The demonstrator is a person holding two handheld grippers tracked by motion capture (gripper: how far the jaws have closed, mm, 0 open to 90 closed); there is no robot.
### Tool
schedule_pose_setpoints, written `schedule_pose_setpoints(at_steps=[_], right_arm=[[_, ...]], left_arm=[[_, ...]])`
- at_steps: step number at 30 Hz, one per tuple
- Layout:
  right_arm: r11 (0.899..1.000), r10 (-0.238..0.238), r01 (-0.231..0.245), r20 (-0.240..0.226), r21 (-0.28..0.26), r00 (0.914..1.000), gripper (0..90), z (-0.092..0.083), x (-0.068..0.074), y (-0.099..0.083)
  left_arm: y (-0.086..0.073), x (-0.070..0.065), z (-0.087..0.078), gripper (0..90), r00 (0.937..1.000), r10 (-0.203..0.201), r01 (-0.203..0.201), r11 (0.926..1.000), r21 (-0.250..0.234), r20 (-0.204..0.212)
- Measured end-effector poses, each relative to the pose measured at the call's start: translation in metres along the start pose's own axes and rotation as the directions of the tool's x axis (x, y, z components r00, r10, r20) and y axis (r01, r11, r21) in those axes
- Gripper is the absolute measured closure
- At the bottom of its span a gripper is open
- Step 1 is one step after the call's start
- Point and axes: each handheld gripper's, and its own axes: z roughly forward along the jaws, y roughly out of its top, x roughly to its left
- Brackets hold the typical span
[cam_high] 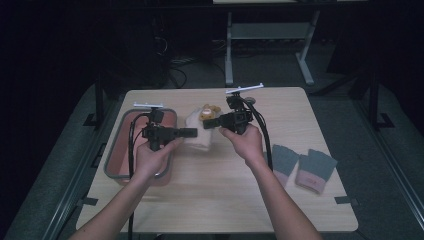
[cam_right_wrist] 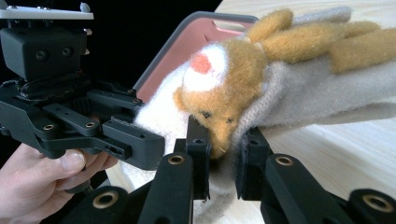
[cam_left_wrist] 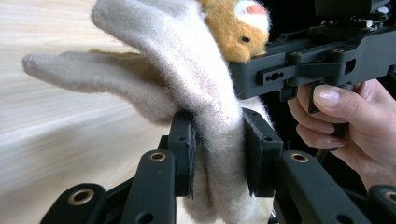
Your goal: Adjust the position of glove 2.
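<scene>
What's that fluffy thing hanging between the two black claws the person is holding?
A cream woolly glove with a tan animal face stretches between the left gripper and the right gripper, each clamped on it. The high view shows it above the table.

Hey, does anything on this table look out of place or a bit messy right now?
Nothing looks damaged or spilled. The cream glove with its tan animal face hangs bunched between the left gripper and right gripper, both shut on it. The pink tray overhangs the table's left edge slightly.
</scene>
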Motion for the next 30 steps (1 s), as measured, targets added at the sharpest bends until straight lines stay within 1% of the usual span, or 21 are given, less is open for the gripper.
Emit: schedule_pose_setpoints(at_steps=[1, 2, 8, 9, 13, 15, 19, 21, 22, 24, 30], right_arm=[[1.000, -0.001, 0.001, -0.003, -0.002, 1.0000, 78.1, 0.001, 0.001, 0.001], [1.000, 0.001, -0.001, -0.008, 0.002, 1.0000, 78.1, 0.003, 0.002, 0.003], [1.000, -0.022, 0.022, -0.012, 0.001, 0.9997, 78.2, 0.011, 0.010, 0.012], [1.000, -0.017, 0.017, -0.015, 0.000, 0.9997, 78.1, 0.013, 0.012, 0.014], [1.000, -0.030, 0.030, -0.018, 0.003, 0.9994, 78.1, 0.019, 0.018, 0.019], [0.999, -0.039, 0.039, -0.022, 0.005, 0.9990, 78.1, 0.023, 0.021, 0.021], [0.999, -0.036, 0.036, -0.037, 0.009, 0.9987, 78.1, 0.030, 0.027, 0.026], [0.999, -0.043, 0.043, -0.041, 0.013, 0.9983, 78.1, 0.034, 0.031, 0.028], [0.999, -0.049, 0.050, -0.042, 0.017, 0.9979, 78.1, 0.036, 0.032, 0.029], [0.998, -0.054, 0.055, -0.047, 0.015, 0.9974, 78.1, 0.039, 0.035, 0.031], [0.998, -0.055, 0.057, -0.067, 0.021, 0.9962, 78.1, 0.049, 0.042, 0.035]], left_arm=[[0.001, 0.001, -0.002, 67.8, 1.0000, 0.005, -0.005, 1.0000, 0.001, -0.004], [0.002, 0.001, -0.004, 67.8, 1.0000, 0.000, 0.000, 1.0000, 0.000, -0.008], [0.006, 0.005, -0.017, 67.8, 0.9999, 0.004, -0.004, 0.9999, -0.012, -0.014], [0.007, 0.005, -0.019, 67.8, 0.9999, 0.003, -0.004, 0.9999, -0.016, -0.015], [0.009, 0.007, -0.028, 67.8, 0.9995, 0.020, -0.020, 0.9994, -0.026, -0.026], [0.009, 0.009, -0.034, 67.8, 0.9994, 0.020, -0.021, 0.9994, -0.028, -0.030], [0.010, 0.012, -0.044, 67.8, 0.9989, 0.027, -0.029, 0.9988, -0.040, -0.039], [0.010, 0.014, -0.049, 67.8, 0.9988, 0.028, -0.030, 0.9987, -0.040, -0.041], [0.010, 0.015, -0.051, 67.8, 0.9989, 0.020, -0.022, 0.9988, -0.043, -0.042], [0.010, 0.016, -0.056, 67.8, 0.9988, 0.015, -0.017, 0.9986, -0.050, -0.047], [0.008, 0.019, -0.069, 67.8, 0.9982, 0.015, -0.019, 0.9980, -0.060, -0.057]])
